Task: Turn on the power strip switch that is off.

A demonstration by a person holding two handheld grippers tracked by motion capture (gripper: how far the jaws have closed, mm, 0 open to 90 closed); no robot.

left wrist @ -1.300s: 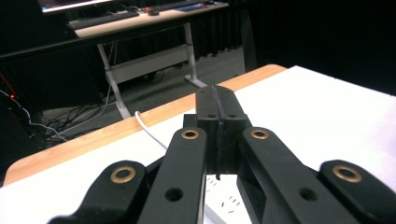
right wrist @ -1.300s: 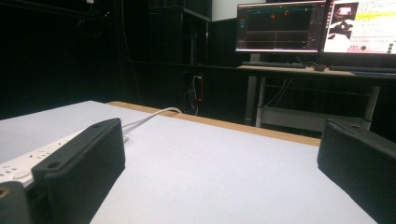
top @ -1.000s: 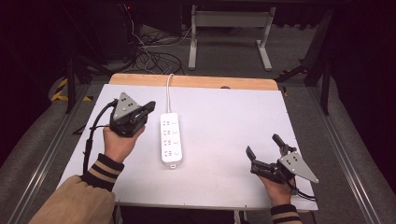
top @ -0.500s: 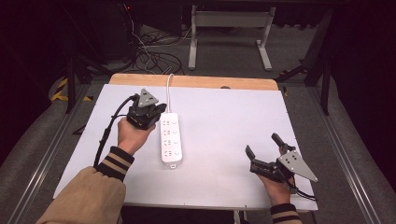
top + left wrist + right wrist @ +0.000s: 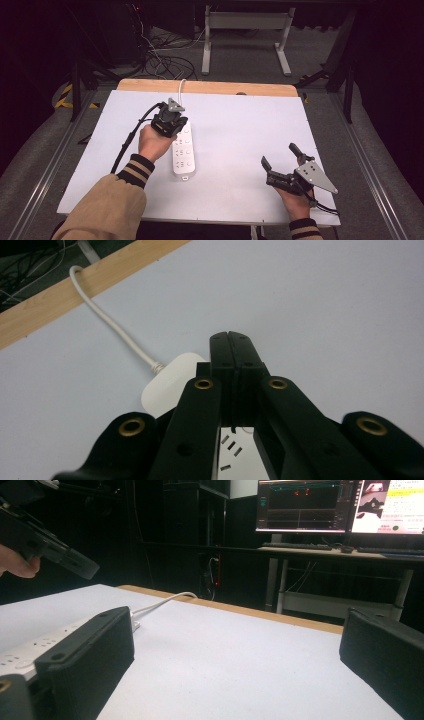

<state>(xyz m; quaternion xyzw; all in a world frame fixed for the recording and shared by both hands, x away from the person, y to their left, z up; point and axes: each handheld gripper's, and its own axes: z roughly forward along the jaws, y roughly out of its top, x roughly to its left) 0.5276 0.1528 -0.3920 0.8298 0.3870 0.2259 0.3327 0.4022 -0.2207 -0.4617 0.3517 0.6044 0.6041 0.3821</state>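
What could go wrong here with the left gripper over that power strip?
The left gripper, jaws shut, hovers over the cable end of the white power strip. Pressing down there might slide the loose strip across the table or tug its cable. The right gripper, open, looks too far off to steady it.

Power strip (image 5: 184, 152) on table (image 5: 240, 125), left of centre.

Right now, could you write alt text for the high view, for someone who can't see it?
A person's left gripper, shut, hangs over the far end of a white power strip on a white table. The right gripper rests open near the front right corner.
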